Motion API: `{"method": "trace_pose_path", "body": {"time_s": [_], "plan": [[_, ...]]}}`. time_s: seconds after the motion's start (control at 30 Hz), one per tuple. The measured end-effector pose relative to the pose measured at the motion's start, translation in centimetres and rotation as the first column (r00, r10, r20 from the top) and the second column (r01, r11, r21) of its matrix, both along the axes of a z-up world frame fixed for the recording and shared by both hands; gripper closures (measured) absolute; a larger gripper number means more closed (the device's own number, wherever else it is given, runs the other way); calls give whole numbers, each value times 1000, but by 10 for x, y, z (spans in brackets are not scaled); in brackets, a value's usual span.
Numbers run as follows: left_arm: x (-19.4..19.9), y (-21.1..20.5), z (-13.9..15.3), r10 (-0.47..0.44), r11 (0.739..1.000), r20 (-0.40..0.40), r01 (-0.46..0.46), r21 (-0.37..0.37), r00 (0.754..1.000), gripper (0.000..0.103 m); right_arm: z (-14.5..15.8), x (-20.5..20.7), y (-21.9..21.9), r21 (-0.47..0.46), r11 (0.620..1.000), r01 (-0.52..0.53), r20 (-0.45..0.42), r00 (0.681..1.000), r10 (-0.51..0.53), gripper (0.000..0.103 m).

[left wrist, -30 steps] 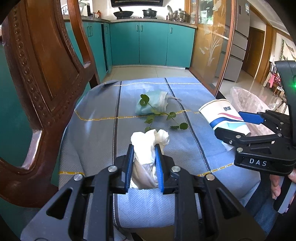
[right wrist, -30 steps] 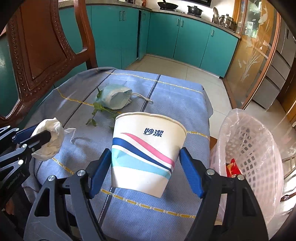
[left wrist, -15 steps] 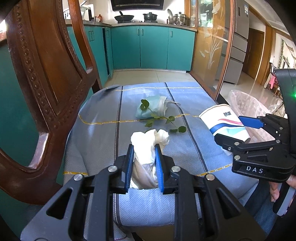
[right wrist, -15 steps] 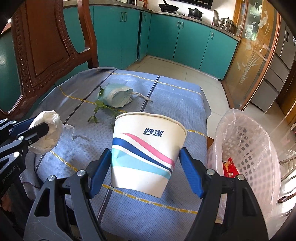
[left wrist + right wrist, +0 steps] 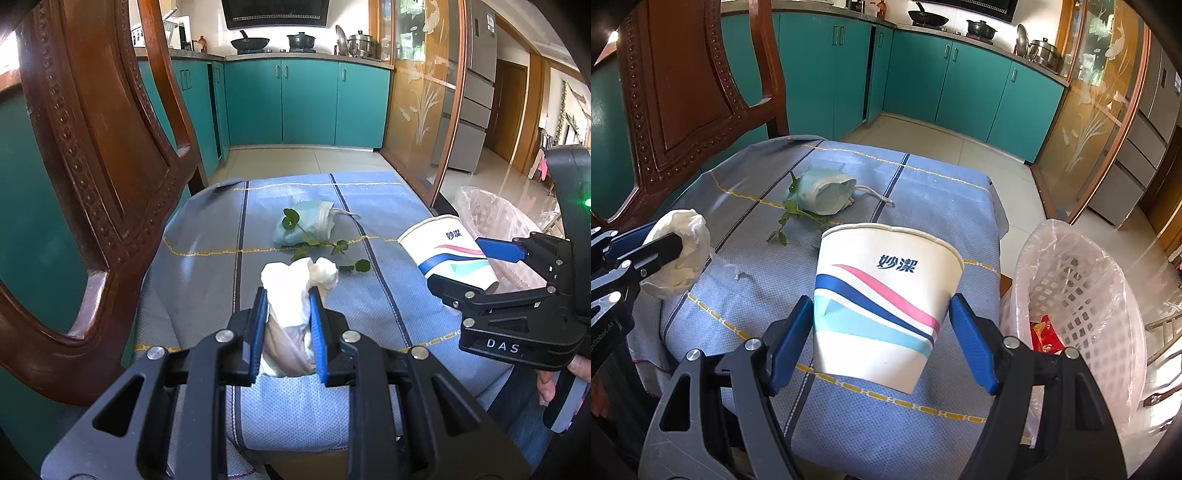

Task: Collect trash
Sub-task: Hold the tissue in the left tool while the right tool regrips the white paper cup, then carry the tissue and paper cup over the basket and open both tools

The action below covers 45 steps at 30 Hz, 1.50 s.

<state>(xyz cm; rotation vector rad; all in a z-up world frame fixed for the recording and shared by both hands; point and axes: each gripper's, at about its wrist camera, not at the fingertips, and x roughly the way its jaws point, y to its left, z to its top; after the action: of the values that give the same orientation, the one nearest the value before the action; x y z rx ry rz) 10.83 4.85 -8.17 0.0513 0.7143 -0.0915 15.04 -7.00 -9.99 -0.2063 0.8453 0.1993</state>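
Observation:
My left gripper is shut on a crumpled white tissue and holds it just above the blue striped tablecloth. From the right wrist view this left gripper and the tissue are at the left edge. My right gripper is shut on a white paper cup with blue and pink stripes, its mouth tilted away. The left wrist view has the right gripper and the cup at the right. A pale green face mask and a leafy sprig lie on the cloth.
A white lattice bin lined with a clear bag stands on the floor right of the table, with a red wrapper inside. A carved wooden chair stands close on the left. Teal kitchen cabinets are behind.
The left gripper has lifted slightly with the tissue still in it. The right gripper and the cup have stayed put.

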Motion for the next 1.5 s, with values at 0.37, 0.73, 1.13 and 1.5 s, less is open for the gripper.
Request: {"method": "trace_pose_path", "body": {"time_s": [0.37,0.73,1.13,1.5], "plan": [[-4,0,11,1,1000,37,-1,0,999,80,5,-2,1,-5,1000,-4,18,1000,4,29],[-3,-2,10,-2,1000,32,2,3,999,80,5,-3,-1,-5,1000,-4,13,1000,4,29],[-3,-2,10,4,1000,34,-4,4,999,80,2,-4,-3,-10,1000,-5,12,1000,5,29],[-5,-3,12,9,1000,42,-9,0,999,80,8,-7,-10,-4,1000,6,32,999,-5,29]]}}
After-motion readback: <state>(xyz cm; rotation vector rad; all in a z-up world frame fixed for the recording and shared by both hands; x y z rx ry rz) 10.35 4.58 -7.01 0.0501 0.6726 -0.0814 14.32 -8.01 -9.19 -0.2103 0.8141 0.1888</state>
